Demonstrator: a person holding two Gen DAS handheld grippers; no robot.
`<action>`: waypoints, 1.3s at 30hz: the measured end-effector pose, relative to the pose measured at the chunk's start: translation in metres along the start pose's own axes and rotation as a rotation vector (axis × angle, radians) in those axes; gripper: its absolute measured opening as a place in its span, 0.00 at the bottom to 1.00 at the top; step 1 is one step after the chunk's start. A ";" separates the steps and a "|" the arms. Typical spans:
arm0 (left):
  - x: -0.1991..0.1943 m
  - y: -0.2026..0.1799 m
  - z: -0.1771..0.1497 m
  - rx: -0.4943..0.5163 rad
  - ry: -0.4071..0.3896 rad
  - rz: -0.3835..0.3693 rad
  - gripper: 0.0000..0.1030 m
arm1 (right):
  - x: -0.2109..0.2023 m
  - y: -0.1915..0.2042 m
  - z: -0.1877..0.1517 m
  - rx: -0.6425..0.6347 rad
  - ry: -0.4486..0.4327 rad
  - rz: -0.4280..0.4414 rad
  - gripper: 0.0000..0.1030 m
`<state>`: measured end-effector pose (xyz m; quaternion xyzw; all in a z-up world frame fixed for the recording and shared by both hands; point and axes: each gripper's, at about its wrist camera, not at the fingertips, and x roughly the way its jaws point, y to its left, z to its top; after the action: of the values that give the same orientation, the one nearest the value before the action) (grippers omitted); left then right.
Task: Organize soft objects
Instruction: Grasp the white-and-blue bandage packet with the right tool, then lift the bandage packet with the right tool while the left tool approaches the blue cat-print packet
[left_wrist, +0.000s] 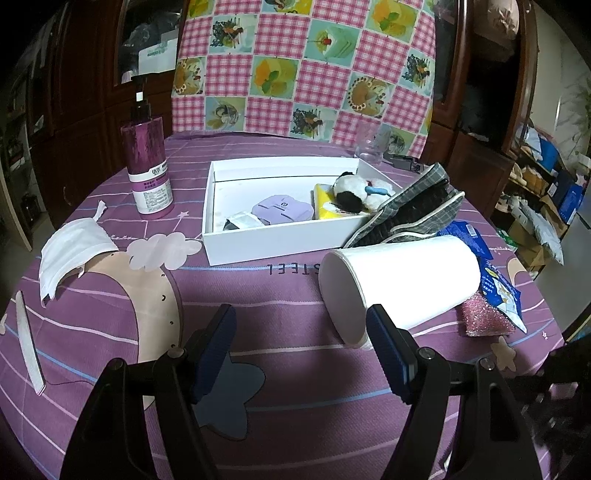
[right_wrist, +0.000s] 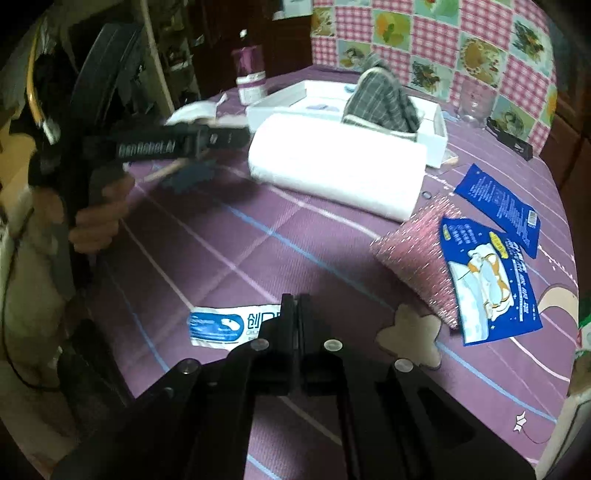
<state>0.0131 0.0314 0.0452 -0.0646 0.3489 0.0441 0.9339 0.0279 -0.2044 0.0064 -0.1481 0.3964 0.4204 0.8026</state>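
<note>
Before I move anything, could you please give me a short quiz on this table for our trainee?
1. True or false: the paper roll stands upright.
2. Which lies inside the white box? A plush toy; B pump bottle; C face mask.
3. What partly covers the pink sponge?
Key: 1 false, it lies on its side; 2 A; 3 the blue packet.
</note>
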 end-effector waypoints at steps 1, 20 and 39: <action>-0.001 0.000 0.000 0.000 -0.004 -0.003 0.71 | -0.002 -0.001 0.002 0.010 -0.005 -0.001 0.03; -0.014 -0.015 0.005 0.030 -0.028 -0.062 0.71 | -0.039 -0.024 0.043 0.219 -0.076 -0.027 0.03; -0.022 -0.057 0.021 0.127 -0.021 -0.068 0.71 | -0.037 -0.081 0.036 0.474 -0.262 0.042 0.03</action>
<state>0.0177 -0.0223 0.0803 -0.0165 0.3388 -0.0092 0.9407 0.0984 -0.2536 0.0504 0.1079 0.3796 0.3478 0.8505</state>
